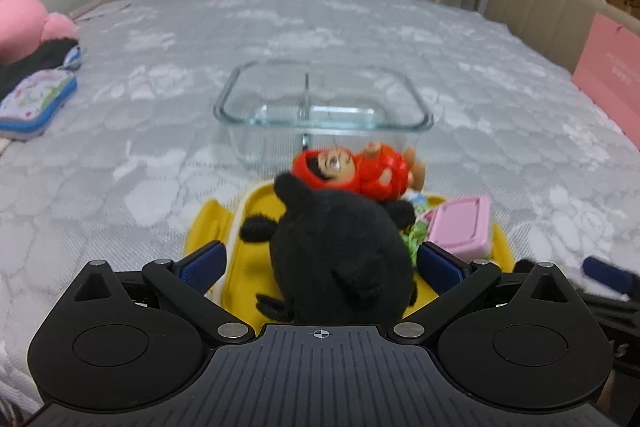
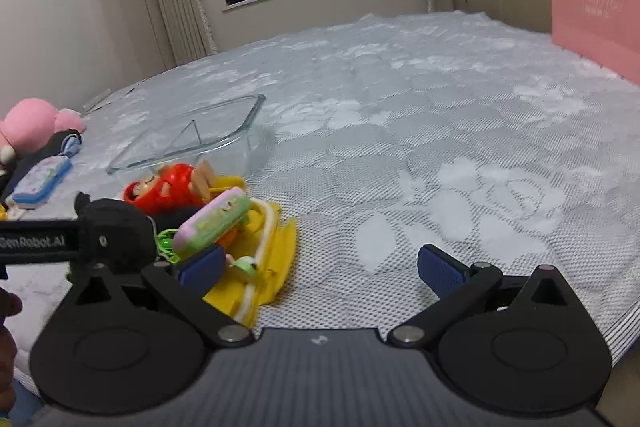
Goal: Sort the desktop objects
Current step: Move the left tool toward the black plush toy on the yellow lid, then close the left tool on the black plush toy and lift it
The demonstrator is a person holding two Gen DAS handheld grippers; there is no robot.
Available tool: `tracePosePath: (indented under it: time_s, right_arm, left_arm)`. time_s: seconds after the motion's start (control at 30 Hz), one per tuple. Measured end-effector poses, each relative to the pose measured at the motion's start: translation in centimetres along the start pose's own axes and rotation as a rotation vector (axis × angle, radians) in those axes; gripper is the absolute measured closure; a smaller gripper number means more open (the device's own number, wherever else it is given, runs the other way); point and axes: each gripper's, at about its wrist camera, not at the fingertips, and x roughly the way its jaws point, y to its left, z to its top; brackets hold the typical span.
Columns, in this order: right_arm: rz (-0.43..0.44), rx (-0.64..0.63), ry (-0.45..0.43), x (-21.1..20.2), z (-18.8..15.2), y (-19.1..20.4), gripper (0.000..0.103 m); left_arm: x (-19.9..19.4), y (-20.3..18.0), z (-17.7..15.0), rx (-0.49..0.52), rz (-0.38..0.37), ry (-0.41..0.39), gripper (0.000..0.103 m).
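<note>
A yellow tray (image 1: 244, 267) lies on the bed with a black plush toy (image 1: 340, 259), a red-hooded doll (image 1: 352, 169) and a pink and green case (image 1: 460, 227) in it. My left gripper (image 1: 320, 263) is open, its blue pads on either side of the black plush, not pressing it. An empty two-compartment glass container (image 1: 320, 103) stands just beyond the tray. In the right wrist view the tray (image 2: 276, 259), doll (image 2: 168, 187), case (image 2: 212, 225) and glass container (image 2: 192, 135) lie to the left. My right gripper (image 2: 320, 267) is open and empty over the mattress beside the tray.
A pink plush (image 1: 28, 23) and a blue-edged pouch (image 1: 36, 99) lie at the bed's left edge. A pink box (image 1: 608, 75) leans against the beige headboard (image 1: 532, 3) on the right. The grey patterned mattress (image 2: 440, 147) stretches beyond.
</note>
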Motion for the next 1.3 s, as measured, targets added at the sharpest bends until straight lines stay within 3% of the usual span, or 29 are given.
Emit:
tracePosePath:
  time_s: [0.27,0.47,0.67,0.8,1.0,1.03,1.1,1.3]
  right_arm:
    - [0.071,0.016,-0.013,-0.3,0.0,-0.2,0.000]
    - [0.146,0.047,-0.055,-1.0,-0.1,-0.5,0.000]
    - [0.066,0.052,-0.108,-1.5,-0.1,-0.8,0.000]
    - [0.073,0.088,-0.085,-0.9,-0.1,-1.4,0.000]
    - [0.095,0.089,-0.050,-0.5,-0.5,-1.2,0.000]
    - [0.102,0.087,-0.047,-0.5,-0.6,-1.0,0.000]
    - [0.115,0.082,-0.043,-0.6,-0.7,-0.8,0.000]
    - [0.121,0.077,-0.040,-0.7,-0.8,-0.6,0.000]
  left_arm:
    - [2.1,1.5,-0.4,-0.094,-0.057,0.078,0.000]
    - [2.6,-0.3,-1.3,0.017,0.020,0.069,0.000]
    - [2.6,0.0,-1.2,0.011,0.009,0.073,0.000]
    - [2.5,-0.3,-1.1,0.015,0.014,0.072,0.000]
    - [0.7,0.8,-0.4,-0.057,-0.079,0.011,0.000]
    - [0.7,1.0,-0.2,-0.056,-0.085,0.015,0.002]
    - [0.9,1.3,0.0,-0.058,-0.102,0.031,0.031]
    - [0.1,2.1,0.9,-0.063,-0.157,0.014,0.033]
